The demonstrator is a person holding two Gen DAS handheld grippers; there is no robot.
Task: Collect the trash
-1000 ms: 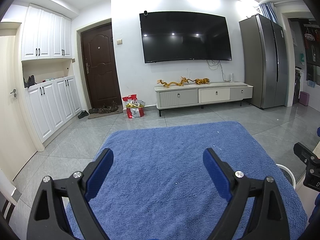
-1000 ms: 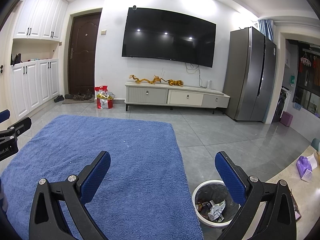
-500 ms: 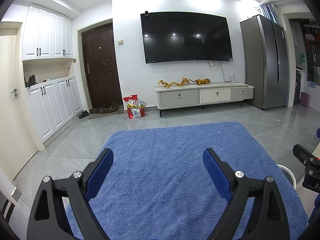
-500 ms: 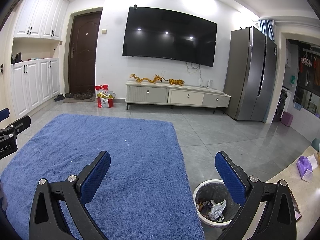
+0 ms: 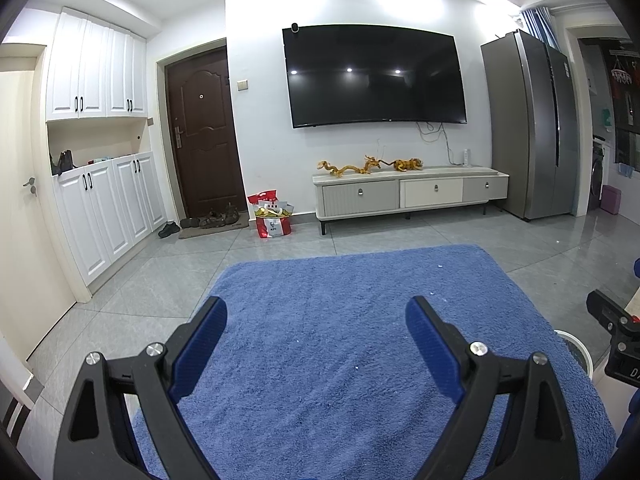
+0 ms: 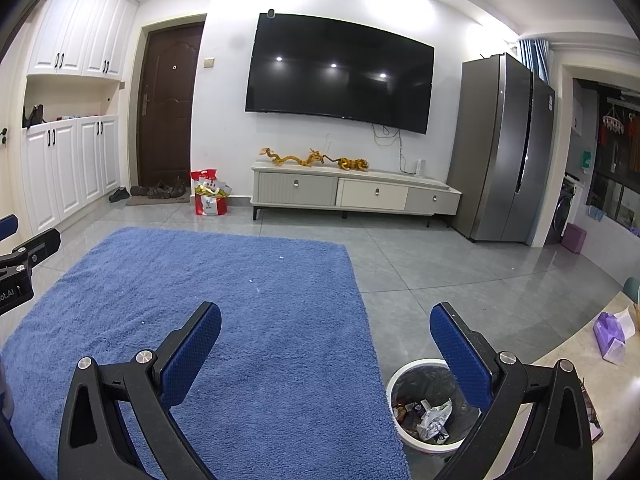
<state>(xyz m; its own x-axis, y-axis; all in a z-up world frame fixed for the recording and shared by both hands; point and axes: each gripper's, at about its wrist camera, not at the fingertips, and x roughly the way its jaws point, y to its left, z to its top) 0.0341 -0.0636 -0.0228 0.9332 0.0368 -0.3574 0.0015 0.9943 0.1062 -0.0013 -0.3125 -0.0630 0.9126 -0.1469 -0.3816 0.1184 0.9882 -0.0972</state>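
Both sets of jaws gape empty over the fuzzy blue rug (image 6: 208, 292). By the right jaws sits a round white bin (image 6: 400, 434) holding crumpled, maybe foil, wrappers (image 6: 434, 418).

Blue rug (image 6: 240, 320), grey floor tiles (image 6: 460, 276), white bin (image 6: 404, 372).

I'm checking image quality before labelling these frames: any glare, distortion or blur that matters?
Left wrist view: strong fisheye bending of the walls, dark corners, ceiling lights mirrored as dots on the TV, blue rug sharp. Right wrist view: same bending, glare blooms on the wall above the TV, glossy floor reflections, trash bin contents in focus.
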